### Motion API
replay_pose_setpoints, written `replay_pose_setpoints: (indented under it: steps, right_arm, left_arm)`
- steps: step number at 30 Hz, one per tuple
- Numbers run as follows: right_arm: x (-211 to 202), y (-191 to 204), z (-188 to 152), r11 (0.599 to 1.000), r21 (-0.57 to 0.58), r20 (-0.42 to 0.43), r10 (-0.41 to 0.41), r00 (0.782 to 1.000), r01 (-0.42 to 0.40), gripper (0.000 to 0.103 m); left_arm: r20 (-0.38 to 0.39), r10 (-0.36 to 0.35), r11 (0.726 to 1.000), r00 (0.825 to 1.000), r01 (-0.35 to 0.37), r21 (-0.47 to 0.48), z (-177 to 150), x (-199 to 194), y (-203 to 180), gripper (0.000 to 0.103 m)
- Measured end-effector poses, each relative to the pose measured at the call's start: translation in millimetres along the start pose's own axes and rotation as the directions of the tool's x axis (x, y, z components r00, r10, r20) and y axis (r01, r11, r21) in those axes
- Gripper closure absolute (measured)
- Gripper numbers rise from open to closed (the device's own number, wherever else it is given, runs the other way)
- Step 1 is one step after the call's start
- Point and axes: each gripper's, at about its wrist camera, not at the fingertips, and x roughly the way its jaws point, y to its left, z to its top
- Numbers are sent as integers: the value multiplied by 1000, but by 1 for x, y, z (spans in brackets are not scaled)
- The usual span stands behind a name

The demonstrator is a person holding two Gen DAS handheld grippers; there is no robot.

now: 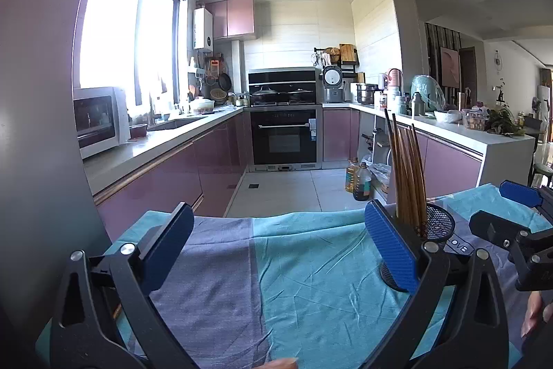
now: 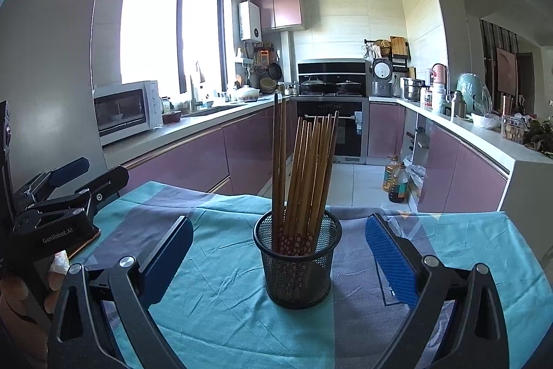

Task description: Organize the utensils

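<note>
A black mesh cup (image 2: 297, 260) stands upright on the teal and grey tablecloth (image 2: 214, 272). Several brown wooden chopsticks (image 2: 304, 175) stand in it, tips up. My right gripper (image 2: 280, 251) is open and empty, its blue pads on either side of the cup and a little nearer than it. My left gripper (image 1: 280, 244) is open and empty over bare cloth (image 1: 311, 265), left of the cup (image 1: 437, 225), whose chopsticks (image 1: 408, 175) rise behind its right pad (image 1: 392, 248). The right gripper shows at the right edge of the left wrist view (image 1: 518, 220).
The table's far edge (image 2: 311, 201) drops to a tiled kitchen floor (image 1: 287, 189). Oil bottles (image 2: 395, 178) stand on the floor at the right. Purple cabinets and counters line both sides, with an oven (image 2: 330, 127) at the back.
</note>
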Motion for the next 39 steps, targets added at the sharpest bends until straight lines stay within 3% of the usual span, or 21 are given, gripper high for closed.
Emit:
replay_pose_setpoints:
  steps: [39]
  right_arm:
    - [-12,4,3,1000,-3,50,-29,998,29,7]
  left_arm:
    - [26,33,999,999,-32,-29,-9,-14,7,6]
